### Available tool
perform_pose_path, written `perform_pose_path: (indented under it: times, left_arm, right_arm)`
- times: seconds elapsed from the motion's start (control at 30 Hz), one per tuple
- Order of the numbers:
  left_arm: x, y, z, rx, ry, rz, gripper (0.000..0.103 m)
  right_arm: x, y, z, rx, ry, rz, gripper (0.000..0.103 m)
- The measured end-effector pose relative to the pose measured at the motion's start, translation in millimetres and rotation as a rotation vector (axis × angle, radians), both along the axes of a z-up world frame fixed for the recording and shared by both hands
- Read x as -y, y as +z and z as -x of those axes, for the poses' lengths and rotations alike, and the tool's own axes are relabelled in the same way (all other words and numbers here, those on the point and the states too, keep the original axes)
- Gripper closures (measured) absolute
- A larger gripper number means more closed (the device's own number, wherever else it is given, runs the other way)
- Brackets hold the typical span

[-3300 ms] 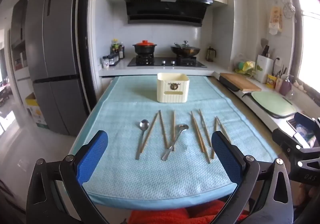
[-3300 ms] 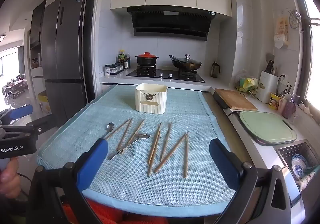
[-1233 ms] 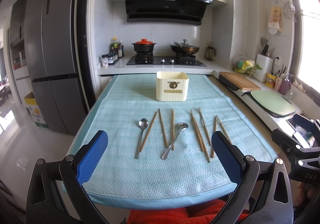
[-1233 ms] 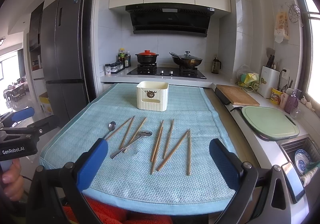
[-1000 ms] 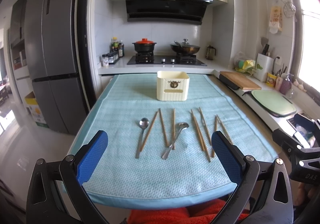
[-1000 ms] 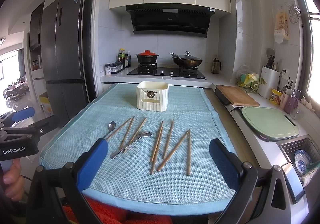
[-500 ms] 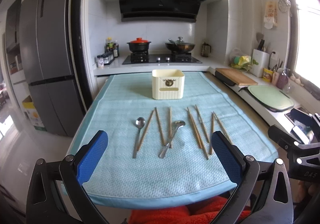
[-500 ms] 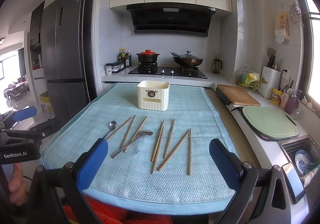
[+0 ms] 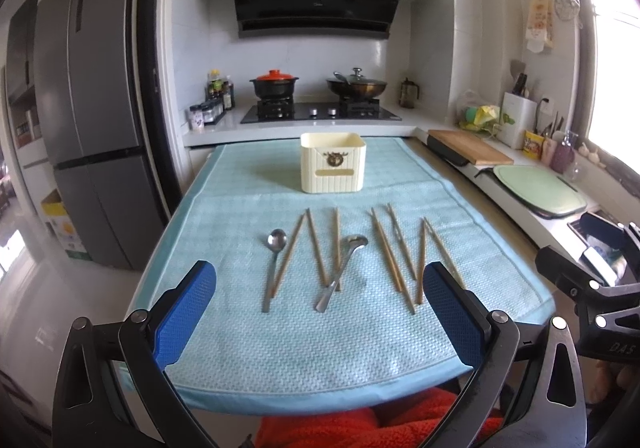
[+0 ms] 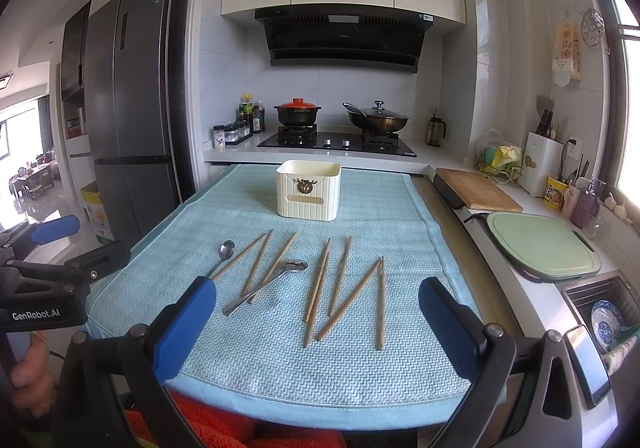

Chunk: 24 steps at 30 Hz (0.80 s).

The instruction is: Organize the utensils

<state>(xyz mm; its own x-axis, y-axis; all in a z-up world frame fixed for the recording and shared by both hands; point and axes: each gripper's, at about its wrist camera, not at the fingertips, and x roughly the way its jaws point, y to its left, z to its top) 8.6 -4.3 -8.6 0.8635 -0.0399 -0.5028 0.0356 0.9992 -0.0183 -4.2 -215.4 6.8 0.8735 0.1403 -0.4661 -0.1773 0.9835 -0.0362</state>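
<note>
A cream utensil holder (image 9: 333,162) (image 10: 308,189) stands upright at the far middle of the light blue mat (image 9: 280,344) (image 10: 320,364). In front of it lie several wooden chopsticks (image 9: 385,250) (image 10: 347,300) and two metal spoons: one at the left (image 9: 273,259) (image 10: 225,250), one in the middle (image 9: 344,270) (image 10: 267,285). My left gripper (image 9: 319,314) hovers open over the mat's near edge, nothing between its blue pads. My right gripper (image 10: 318,318) is open too, short of the chopsticks, empty.
A stove with a red-lidded pot (image 9: 275,82) and a wok (image 9: 356,85) sits behind the mat. A wooden board (image 10: 476,190) and green board (image 10: 540,242) line the right counter, with a sink (image 10: 600,312) nearer. A fridge (image 9: 92,136) stands left. Red cloth (image 9: 360,428) lies below.
Both grippers have stayed open and empty. The left view has edged slightly forward and left toward the utensils; nothing on the mat has moved.
</note>
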Motion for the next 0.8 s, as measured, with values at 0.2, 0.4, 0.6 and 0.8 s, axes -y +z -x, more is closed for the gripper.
perform_pose_path:
  times: [0.2,0.4,0.6,0.8]
  left_arm:
    - [-7.5,-0.4,3.2,0.005,0.019,0.019,0.0]
    - [-14.9,-5.3,-2.5,-0.033,0.014,0.041,0.0]
    - [-29.2,-6.3,-2.8,-0.025,0.055,0.048,0.0]
    - [-40.2,-9.2,1.1,-0.023,0.078,0.045,0.0]
  right_arm:
    - [1.9,-0.1,-0.8,0.003,-0.013,0.004,0.0]
    - [-1.4,0.0,-3.1,0.0,-0.005,0.015,0.0]
    - [-3.1,-1.2,-6.3,-0.011,0.001,0.02,0.0]
    - [-7.2,0.0,-12.0,-0.026,0.023,0.024,0.0]
